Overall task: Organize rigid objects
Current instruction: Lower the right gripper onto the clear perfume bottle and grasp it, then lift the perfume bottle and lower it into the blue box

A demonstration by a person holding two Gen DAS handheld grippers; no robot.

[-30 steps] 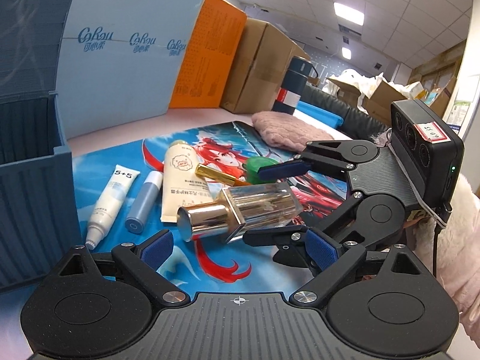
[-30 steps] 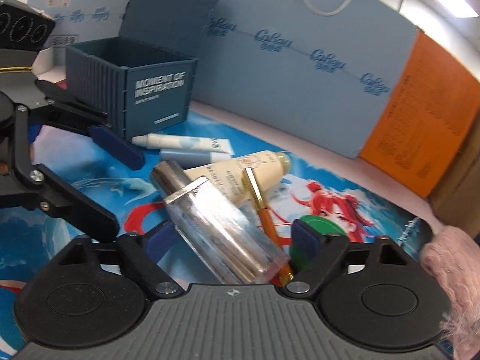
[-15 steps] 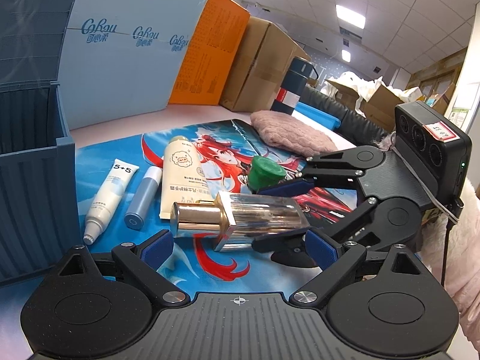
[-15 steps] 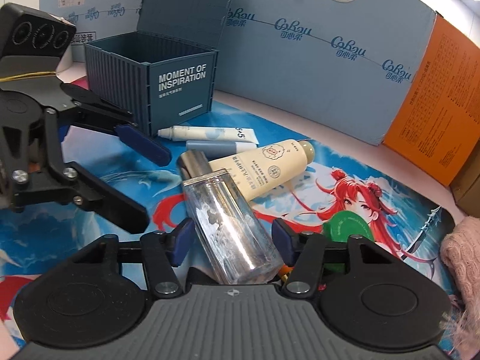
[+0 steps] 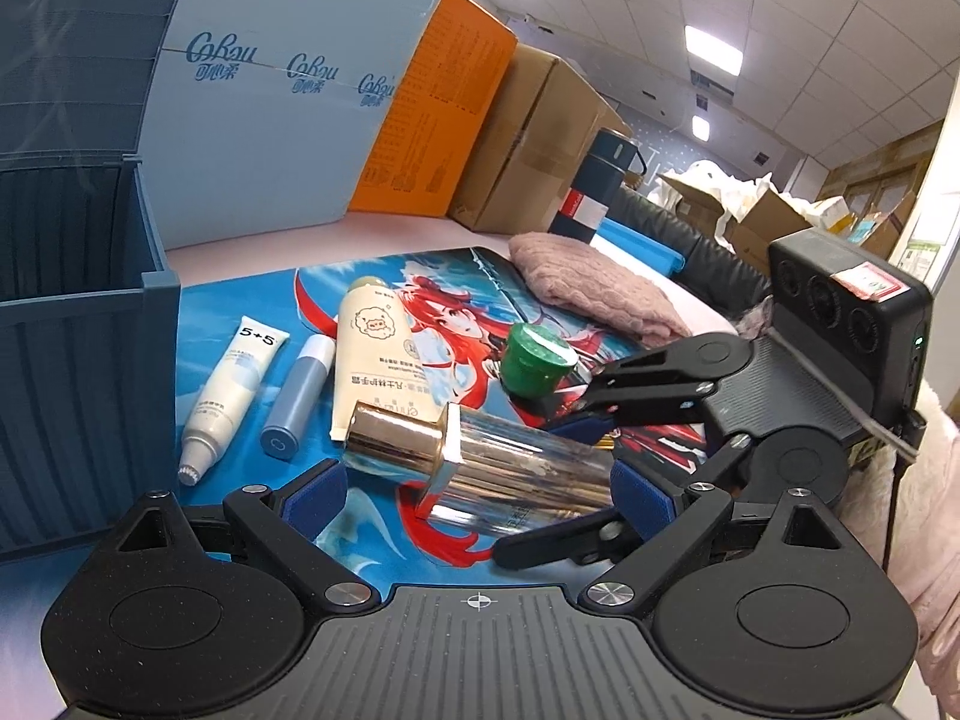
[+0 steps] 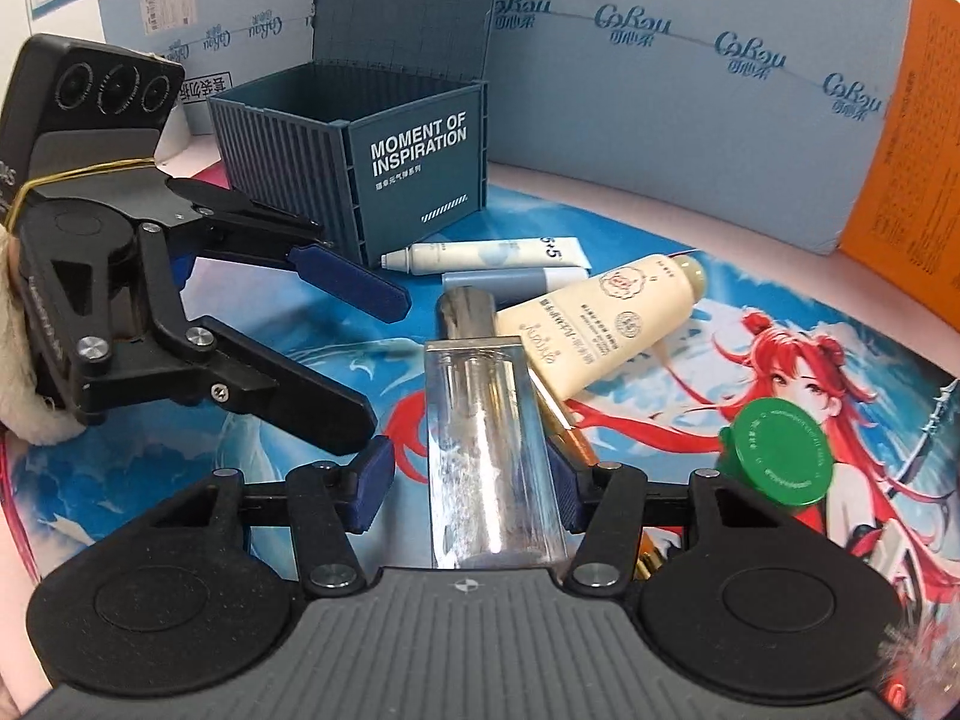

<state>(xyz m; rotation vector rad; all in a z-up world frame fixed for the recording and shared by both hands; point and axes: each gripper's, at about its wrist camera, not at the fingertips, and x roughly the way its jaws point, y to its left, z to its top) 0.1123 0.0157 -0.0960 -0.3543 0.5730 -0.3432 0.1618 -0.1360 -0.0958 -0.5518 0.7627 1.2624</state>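
A clear bottle with a silver cap (image 5: 480, 462) (image 6: 486, 456) lies between the fingers of my right gripper (image 6: 474, 486), lifted above the mat; its left pad stands slightly off the glass. My left gripper (image 5: 477, 495) is open and empty, just in front of the bottle; it shows in the right wrist view (image 6: 354, 360). On the mat lie a white 5+5 tube (image 5: 231, 384), a blue stick (image 5: 297, 402), a cream tube (image 5: 375, 354), a green cap (image 5: 534, 357) and a gold pen (image 6: 570, 432). The open blue container box (image 6: 384, 162) stands behind them.
An anime-print mat (image 6: 750, 348) covers the table. A pale blue paper bag (image 5: 258, 120), an orange box (image 5: 432, 114) and cardboard boxes (image 5: 528, 138) stand at the back. A pink cloth (image 5: 594, 294) lies at the mat's far edge.
The right gripper has lifted the clear bottle off the gold pen and turned it toward the blue box. The left gripper has stayed open and held its place.
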